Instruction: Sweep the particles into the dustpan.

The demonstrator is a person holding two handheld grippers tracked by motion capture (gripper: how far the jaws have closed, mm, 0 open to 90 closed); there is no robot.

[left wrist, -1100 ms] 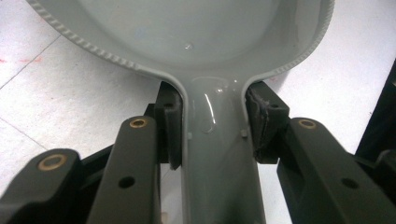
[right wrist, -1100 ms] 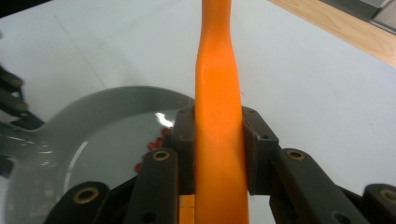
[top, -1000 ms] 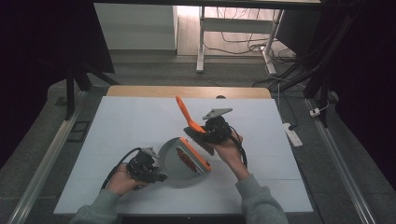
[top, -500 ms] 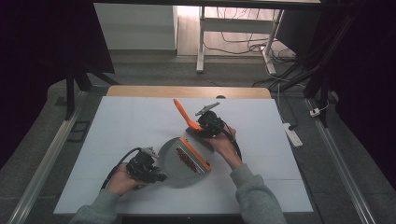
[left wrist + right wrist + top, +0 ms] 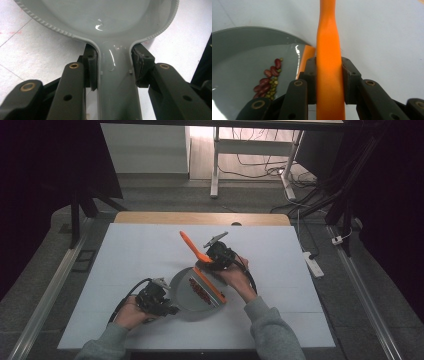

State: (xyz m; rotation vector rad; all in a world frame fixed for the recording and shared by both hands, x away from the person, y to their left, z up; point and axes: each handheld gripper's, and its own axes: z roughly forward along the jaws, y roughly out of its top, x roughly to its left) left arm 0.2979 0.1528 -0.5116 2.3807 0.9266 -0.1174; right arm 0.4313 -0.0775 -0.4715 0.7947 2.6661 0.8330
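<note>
A grey dustpan (image 5: 183, 296) lies on the white table near the front, with a small pile of red and green beans (image 5: 199, 289) in it. My left gripper (image 5: 167, 309) is shut on the pan's handle (image 5: 113, 82); both pads press its sides. An orange hand brush (image 5: 191, 246) stands tilted, its long head (image 5: 210, 286) resting across the pan's right part beside the beans (image 5: 268, 80). My right gripper (image 5: 209, 258) is shut on the brush's orange handle (image 5: 328, 50), with the pan's rim (image 5: 237, 32) to its left.
The white table cover (image 5: 125, 255) stretches wide to the left and behind the pan. A wooden strip (image 5: 200, 218) marks the far edge. A white power strip (image 5: 313, 263) lies off the table's right side, and desk legs and cables stand beyond.
My right gripper has shifted a little to the left and lower with the orange brush. The left gripper and the dustpan have stayed where they were.
</note>
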